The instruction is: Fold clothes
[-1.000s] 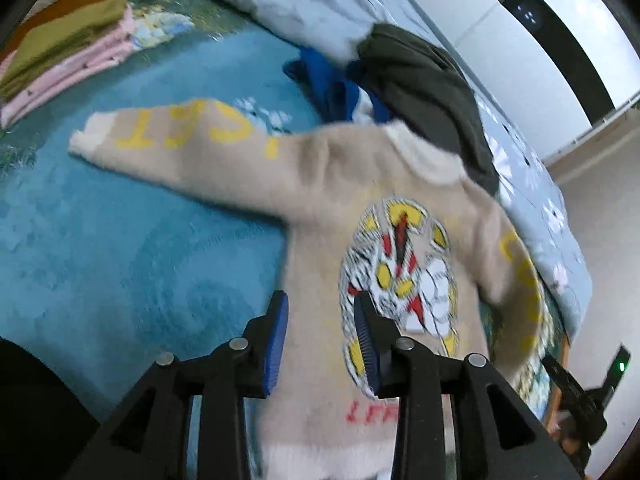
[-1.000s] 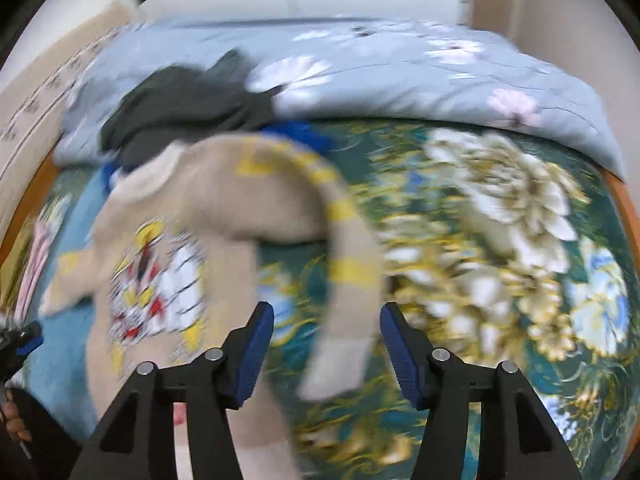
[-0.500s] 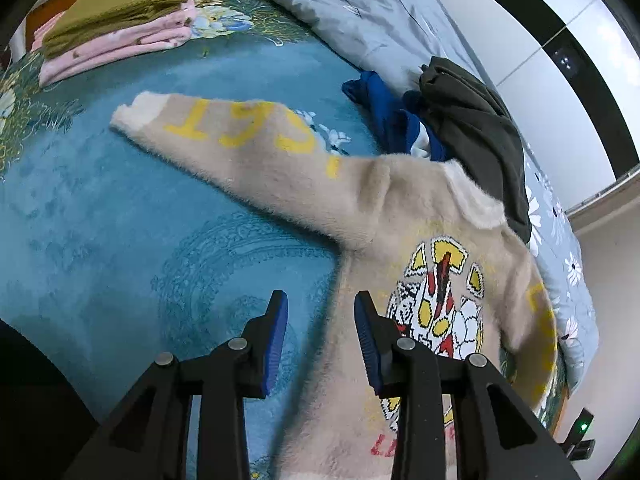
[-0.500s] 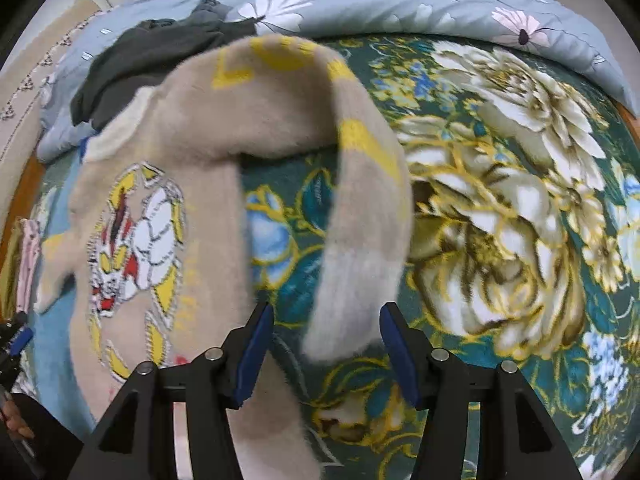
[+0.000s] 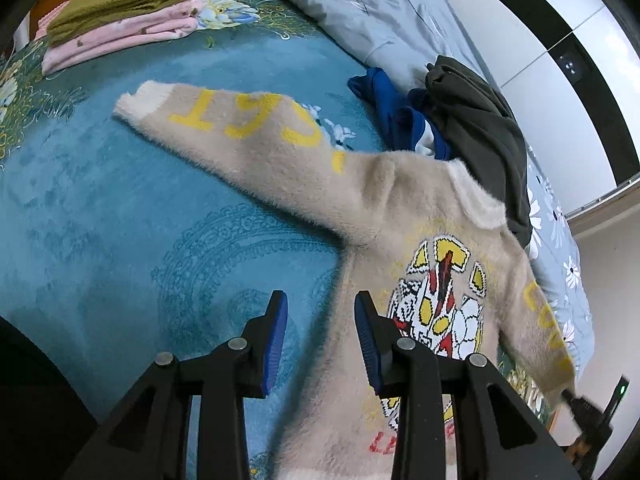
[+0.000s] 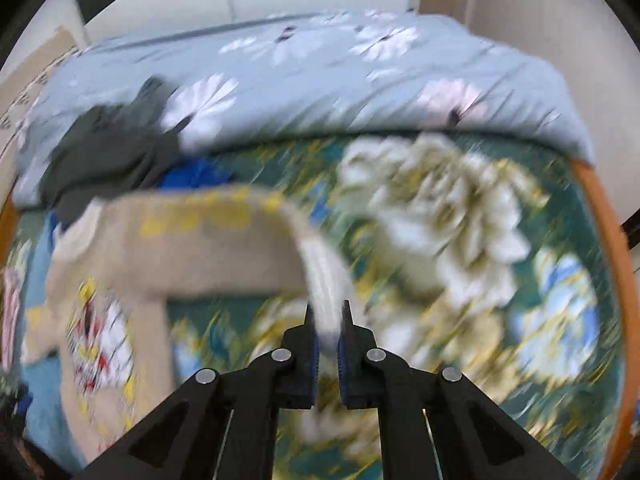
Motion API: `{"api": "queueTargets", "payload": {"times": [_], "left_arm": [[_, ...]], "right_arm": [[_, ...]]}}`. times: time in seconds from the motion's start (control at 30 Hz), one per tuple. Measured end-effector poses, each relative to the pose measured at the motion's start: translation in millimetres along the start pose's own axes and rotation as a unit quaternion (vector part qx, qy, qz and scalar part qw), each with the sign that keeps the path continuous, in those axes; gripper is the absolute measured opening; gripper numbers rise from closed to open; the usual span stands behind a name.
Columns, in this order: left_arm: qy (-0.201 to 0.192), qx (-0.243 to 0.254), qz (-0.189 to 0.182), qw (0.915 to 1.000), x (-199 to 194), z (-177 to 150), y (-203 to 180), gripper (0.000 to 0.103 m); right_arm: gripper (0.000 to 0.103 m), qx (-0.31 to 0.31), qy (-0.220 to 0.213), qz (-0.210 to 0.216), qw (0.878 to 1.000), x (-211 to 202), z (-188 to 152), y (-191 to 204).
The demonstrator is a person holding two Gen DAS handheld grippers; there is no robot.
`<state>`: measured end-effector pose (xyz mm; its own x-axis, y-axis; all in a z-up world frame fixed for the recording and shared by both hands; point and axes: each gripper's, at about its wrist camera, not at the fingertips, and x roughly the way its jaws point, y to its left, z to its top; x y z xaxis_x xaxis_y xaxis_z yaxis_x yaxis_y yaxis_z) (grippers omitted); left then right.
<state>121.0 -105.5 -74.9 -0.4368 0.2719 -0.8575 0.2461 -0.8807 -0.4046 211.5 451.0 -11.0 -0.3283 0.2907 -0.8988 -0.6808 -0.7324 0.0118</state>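
One beige fuzzy sweater (image 5: 404, 216) lies on the bed, spread over a teal blanket (image 5: 100, 216), with a bright emblem on its body and yellow letters down each of its two sleeves. One sleeve stretches flat toward 10 o'clock in the left wrist view, ending in a cream cuff (image 5: 138, 100). The other sleeve arcs up off the bed, and its pale cuff (image 6: 326, 300) is pinched between the jaws of the right gripper (image 6: 327, 350), which are closed together on it; that view is heavily blurred. The left gripper (image 5: 320, 336) hovers over the sweater's side edge with its jaws apart and nothing between them. At 11 o'clock in the left view sits one neat stack of folded clothes (image 5: 120, 12), olive on top and pink beneath. At 1 o'clock, just past the sweater's collar, two loose garments are heaped together: one blue (image 5: 400, 120), one dark grey-green (image 5: 480, 120). Behind them runs a grey-blue flowered duvet (image 6: 320, 80). The bedspread (image 6: 440, 240) under the right gripper is dark green with large cream flowers, and white wall panels with black trim stand beyond the bed.
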Motion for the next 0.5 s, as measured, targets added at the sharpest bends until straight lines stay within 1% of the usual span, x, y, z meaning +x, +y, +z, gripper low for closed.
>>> {"api": "queueTargets", "payload": {"times": [0.1,0.2,0.37,0.5], "left_arm": [[0.0,0.004,0.004,1.0,1,0,-1,0.035],[-0.001,0.002,0.01,1.0,3,0,-1,0.035],[0.004,-0.001,0.018,0.9998,9,0,-2,0.035],[0.009,-0.004,0.018,0.9998,14,1,-2,0.037]], "right_arm": [[0.008,0.022,0.016,-0.022,0.999,28,27,-17],[0.008,0.048,0.039,-0.039,0.997,62,43,-35],[0.008,0.066,0.069,-0.062,0.994,105,50,-44],[0.012,0.068,0.061,-0.069,0.993,115,54,-40]]}}
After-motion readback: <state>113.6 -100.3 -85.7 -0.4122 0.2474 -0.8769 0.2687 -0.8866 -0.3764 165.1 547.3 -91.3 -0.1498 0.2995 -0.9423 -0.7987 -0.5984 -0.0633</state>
